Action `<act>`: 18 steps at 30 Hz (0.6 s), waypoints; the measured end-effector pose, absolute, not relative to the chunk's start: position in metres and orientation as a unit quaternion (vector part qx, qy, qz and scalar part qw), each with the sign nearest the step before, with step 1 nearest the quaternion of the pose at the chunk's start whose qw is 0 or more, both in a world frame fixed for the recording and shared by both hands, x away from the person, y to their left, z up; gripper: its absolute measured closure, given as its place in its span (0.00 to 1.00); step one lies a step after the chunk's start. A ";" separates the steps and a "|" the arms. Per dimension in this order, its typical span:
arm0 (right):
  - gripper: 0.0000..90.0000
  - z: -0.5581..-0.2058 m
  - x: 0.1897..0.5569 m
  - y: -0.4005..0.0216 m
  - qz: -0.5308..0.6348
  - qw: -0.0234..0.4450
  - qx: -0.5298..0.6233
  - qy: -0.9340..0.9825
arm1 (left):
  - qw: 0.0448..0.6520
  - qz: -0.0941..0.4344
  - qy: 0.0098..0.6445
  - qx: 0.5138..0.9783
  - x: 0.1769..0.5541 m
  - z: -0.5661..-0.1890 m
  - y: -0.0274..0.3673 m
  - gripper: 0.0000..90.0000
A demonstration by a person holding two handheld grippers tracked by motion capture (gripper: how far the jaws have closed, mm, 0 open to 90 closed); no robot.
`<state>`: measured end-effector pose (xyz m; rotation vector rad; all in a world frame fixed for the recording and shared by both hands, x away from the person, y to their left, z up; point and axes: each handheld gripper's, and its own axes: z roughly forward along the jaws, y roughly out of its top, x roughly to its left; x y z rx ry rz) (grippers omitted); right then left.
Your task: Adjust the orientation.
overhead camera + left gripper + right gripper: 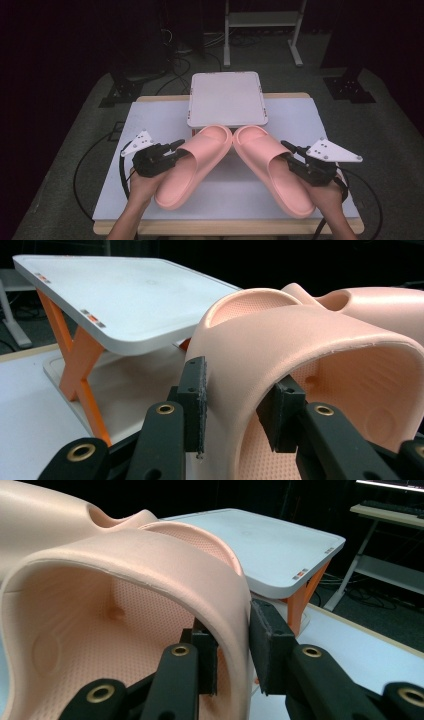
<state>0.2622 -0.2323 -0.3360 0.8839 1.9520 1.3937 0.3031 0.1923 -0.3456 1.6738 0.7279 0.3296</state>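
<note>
Slippers are being carried as a pair. In the high view, the left tongs are clamping the strap of the left slipper at its outer edge, and the right tongs are doing the same to the right slipper. Both slippers are lying over the white tabletop with toes nearly touching, just in front of the white stand. Whether the soles are resting on the tabletop or hanging just above it is hard to tell from here.

In the left gripper view, the left tongs are pinching the strap wall of the left slipper, one pad outside, one inside. The stand is showing a lower shelf between its orange legs; most of that shelf is lying in shadow.

In the right gripper view, the right tongs are gripping the strap of the right slipper likewise, with the stand just beyond.

Judging by this, the step in hand is the lift-and-place. The next move is probably calling for both slippers to be raised level and set onto the stand, toes forward, with both grips staying firm.
</note>
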 end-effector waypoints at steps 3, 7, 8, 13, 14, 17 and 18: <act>0.81 -0.332 0.264 -0.232 0.523 0.292 0.330 0.730 | 0.600 0.144 0.314 0.722 0.305 -0.343 0.193 0.74; 0.81 -0.327 0.267 -0.231 0.524 0.293 0.329 0.729 | 0.602 0.144 0.314 0.720 0.309 -0.338 0.193 0.74; 0.81 -0.326 0.268 -0.231 0.524 0.294 0.329 0.729 | 0.602 0.144 0.314 0.720 0.309 -0.338 0.193 0.74; 0.81 -0.320 0.272 -0.228 0.523 0.297 0.329 0.728 | 0.604 0.149 0.317 0.716 0.312 -0.333 0.194 0.74; 0.81 -0.319 0.273 -0.227 0.523 0.296 0.329 0.728 | 0.603 0.150 0.318 0.716 0.313 -0.332 0.195 0.74; 0.81 -0.316 0.276 -0.225 0.521 0.297 0.326 0.730 | 0.602 0.152 0.321 0.715 0.314 -0.330 0.197 0.74; 0.81 -0.316 0.277 -0.225 0.521 0.297 0.324 0.731 | 0.604 0.151 0.325 0.712 0.314 -0.329 0.197 0.74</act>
